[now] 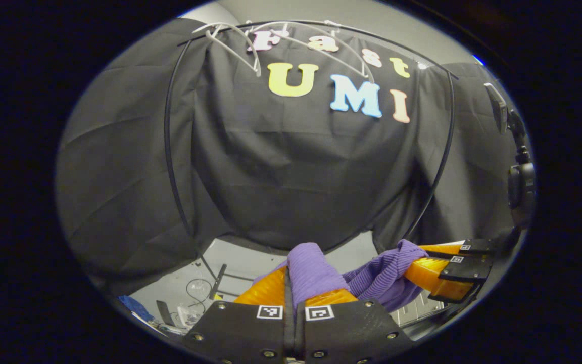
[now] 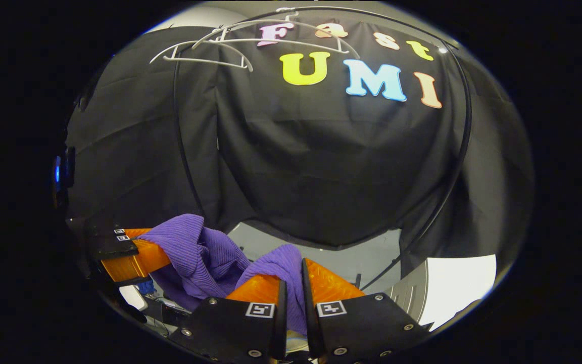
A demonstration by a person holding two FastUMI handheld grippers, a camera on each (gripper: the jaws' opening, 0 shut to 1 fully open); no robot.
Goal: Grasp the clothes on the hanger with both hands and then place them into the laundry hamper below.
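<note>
Left gripper view: the left gripper (image 1: 298, 288) sits at the bottom edge with its two fingers drawn close together, clamped on a fold of the purple garment (image 1: 316, 273). The ribbed cloth bulges up between the fingers and spills over their tips. From there the garment stretches to the right as a slack band and reaches the right gripper (image 1: 435, 275), which comes in from the right edge and also has a bunch of the cloth pinched between its fingers.

In the right gripper view the same hold shows from the other side. The right gripper (image 2: 291, 283) has its fingers nearly closed on a purple fold (image 2: 283, 265) that rises between them, and the cloth runs left in a sagging heap to the left gripper (image 2: 142, 253), whose fingers disappear under the fabric.

Farther out, the garment hangs between the two grippers well below the white hangers (image 1: 250, 43), which are bare on the black rail (image 1: 321, 24) at the top of the booth (image 2: 240, 48). Beneath the right gripper, at lower right, a pale ribbed rim and a bright white surface (image 2: 452, 288) are in sight; I cannot tell whether that is the laundry hamper
</note>
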